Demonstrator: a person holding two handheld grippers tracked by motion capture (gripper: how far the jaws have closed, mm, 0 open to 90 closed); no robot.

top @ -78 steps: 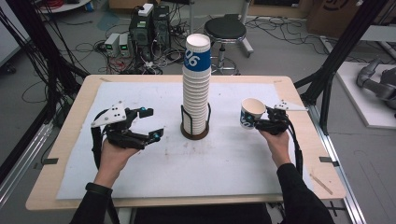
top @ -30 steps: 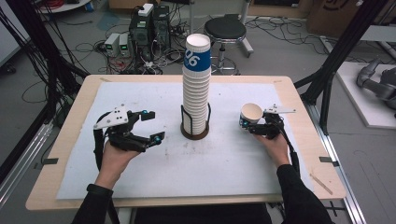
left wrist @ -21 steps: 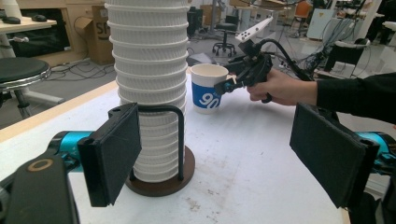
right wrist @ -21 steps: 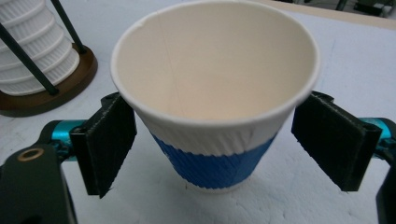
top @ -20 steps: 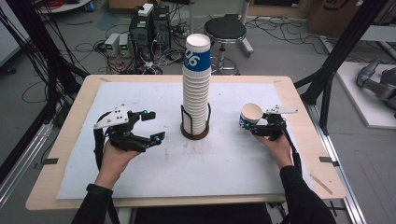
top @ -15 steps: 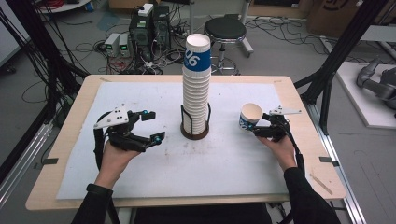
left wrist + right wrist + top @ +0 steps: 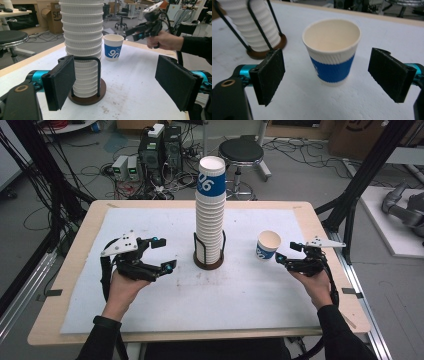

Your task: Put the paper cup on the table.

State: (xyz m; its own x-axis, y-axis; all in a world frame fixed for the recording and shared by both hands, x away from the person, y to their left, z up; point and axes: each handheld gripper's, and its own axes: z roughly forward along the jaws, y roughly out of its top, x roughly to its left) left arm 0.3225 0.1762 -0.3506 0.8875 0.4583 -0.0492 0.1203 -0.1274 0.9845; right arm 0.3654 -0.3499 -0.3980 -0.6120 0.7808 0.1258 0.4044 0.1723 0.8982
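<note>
A: Report the right claw (image 7: pixel 283 254) and anything obscured.

B: In the right gripper view its jaws stand wide apart and hold nothing. The single paper cup (image 7: pixel 331 51) stands upright between them at frame centre, clear of both pads. The cup's blue band carries print that is turned away and unreadable here. In the high view the claw sits at centre right, just beside the cup (image 7: pixel 267 245), not touching it. The claw's lower body is cut off at the bottom corners of the right gripper view.

A: And the left claw (image 7: pixel 165 254)?

B: Also wide open and empty, at centre left of the high view, well apart from the single cup. In the left gripper view the cup stack (image 7: pixel 82 47) rises behind the left pad, which hides the stack's lower left edge; the stack's top is cut off by the upper frame edge.

A: Surroundings?

B: The stack stands in a wire holder (image 7: pixel 208 261) at the middle of the bench (image 7: pixel 75 250), on a white sheet (image 7: pixel 240 295).
</note>
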